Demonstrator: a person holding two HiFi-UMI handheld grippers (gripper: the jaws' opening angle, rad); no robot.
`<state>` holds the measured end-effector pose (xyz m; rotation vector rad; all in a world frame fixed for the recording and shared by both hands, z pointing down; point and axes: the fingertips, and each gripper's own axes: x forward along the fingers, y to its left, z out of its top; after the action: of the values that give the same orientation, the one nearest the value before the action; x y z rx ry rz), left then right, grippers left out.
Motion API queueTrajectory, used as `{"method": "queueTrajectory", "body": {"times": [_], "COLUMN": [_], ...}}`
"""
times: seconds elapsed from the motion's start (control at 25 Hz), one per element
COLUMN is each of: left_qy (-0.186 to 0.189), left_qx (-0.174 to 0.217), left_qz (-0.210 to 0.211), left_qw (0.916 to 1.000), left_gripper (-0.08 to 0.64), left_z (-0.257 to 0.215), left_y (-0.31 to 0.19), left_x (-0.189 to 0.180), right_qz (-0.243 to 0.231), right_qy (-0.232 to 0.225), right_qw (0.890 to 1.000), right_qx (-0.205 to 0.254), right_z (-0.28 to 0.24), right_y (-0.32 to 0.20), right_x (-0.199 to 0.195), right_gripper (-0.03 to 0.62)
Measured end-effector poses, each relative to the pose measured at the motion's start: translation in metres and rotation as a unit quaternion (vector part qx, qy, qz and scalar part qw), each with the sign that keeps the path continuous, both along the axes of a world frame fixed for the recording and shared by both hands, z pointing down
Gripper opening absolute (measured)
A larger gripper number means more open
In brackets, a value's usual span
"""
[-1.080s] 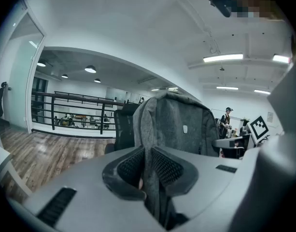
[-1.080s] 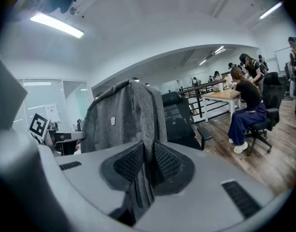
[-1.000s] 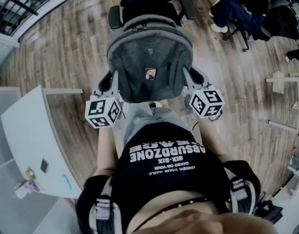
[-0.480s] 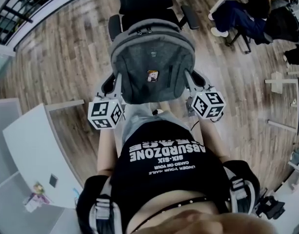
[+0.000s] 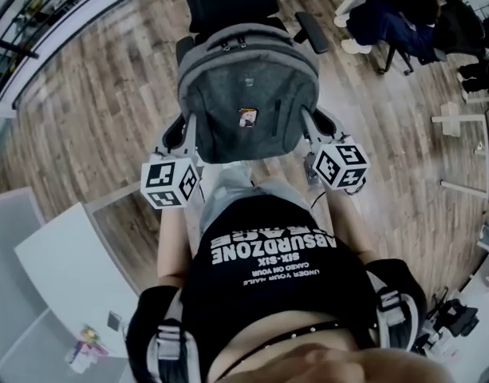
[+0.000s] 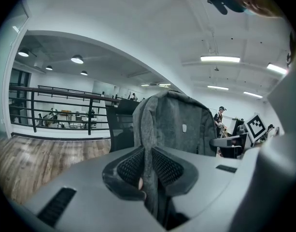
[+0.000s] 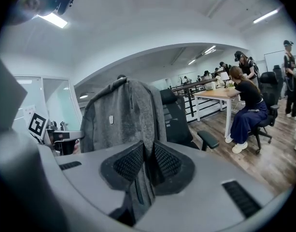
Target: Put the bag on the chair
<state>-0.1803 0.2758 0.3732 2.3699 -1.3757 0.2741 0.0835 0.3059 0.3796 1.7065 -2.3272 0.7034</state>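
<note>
A: You've got wood floor (image 5: 92, 94) under you and a white counter (image 5: 76, 270) at your lower left.

B: On your right, a seated person (image 7: 246, 105) at a wooden counter (image 7: 215, 94). On your left, a black railing (image 6: 90, 115), with a ceiling light (image 6: 220, 59) lit above you.

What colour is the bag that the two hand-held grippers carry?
The bag is grey, with a darker front panel; the head view shows it best.

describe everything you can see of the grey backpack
The backpack is grey, felt-like fabric, with a rounded top, zips near the top and a small picture badge on its front. It is held upright, one side edge pinched in the left claw, the other in the right claw, in front of a black office chair.
</note>
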Motion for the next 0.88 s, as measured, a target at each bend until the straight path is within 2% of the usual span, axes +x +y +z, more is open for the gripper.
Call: {"method": "queueTrajectory", "body": {"times": [0.32,0.88], "left_qy": [0.006,0.011], "left_qx": [-0.004,-0.025], "left_qz": [0.012,0.040], "left_qw": [0.9999,0.9988], "left_gripper": [0.061,0.061], "left_z": [0.011,0.023], "left_y": [-0.039,-0.088], "left_x": [-0.029,-0.010], "right_qz": [0.021,0.043], "right_qy": [0.011,0.010], "right_qw": [1.000,0.999], "right_qx": [0.000,-0.024], "right_z": [0.003,0.014], "right_y": [-0.036,-0.077], "right_x": [-0.028,-0.010], "right_gripper": [0.066,0.067]}}
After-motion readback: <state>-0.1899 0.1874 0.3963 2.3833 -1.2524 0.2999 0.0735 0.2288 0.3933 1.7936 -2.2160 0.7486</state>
